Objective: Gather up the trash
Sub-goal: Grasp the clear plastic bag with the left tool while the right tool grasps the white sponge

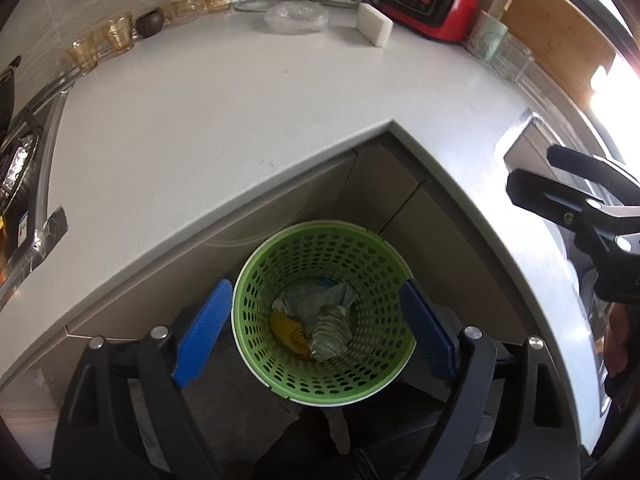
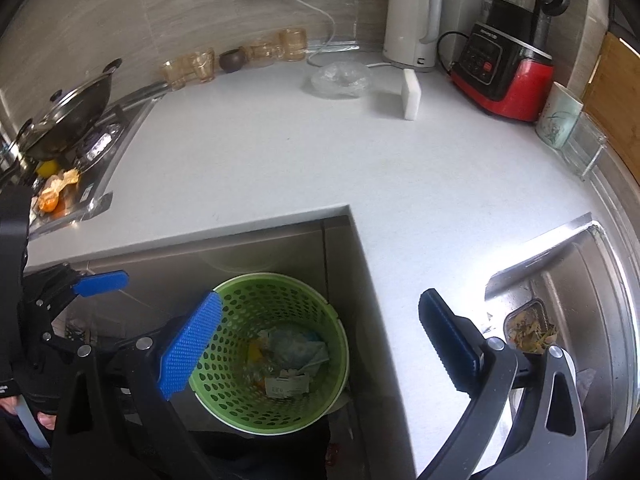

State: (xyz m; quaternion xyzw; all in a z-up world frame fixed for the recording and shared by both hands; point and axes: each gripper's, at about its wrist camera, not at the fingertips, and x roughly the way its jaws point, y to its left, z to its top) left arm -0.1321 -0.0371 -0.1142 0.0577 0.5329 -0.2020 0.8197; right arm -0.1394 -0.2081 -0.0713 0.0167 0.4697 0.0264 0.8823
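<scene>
We have both hand-held grippers, left (image 1: 316,336) and right (image 2: 320,344), wide open and empty above the green waste basket (image 1: 256,280); next grasp should take the orange peel (image 2: 60,188) squarely.

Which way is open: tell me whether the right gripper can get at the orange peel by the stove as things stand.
Probably not directly. The orange peel lies far to the left, and the left gripper hangs between it and the open, empty right gripper.

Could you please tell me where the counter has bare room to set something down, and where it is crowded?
The widest bare patch is the counter centre, bordered by the stove, the white sponge and the inner corner above the green basket. A narrower strip runs beside the sink. The back wall is crowded: glasses, plastic bag, kettle, red blender.
</scene>
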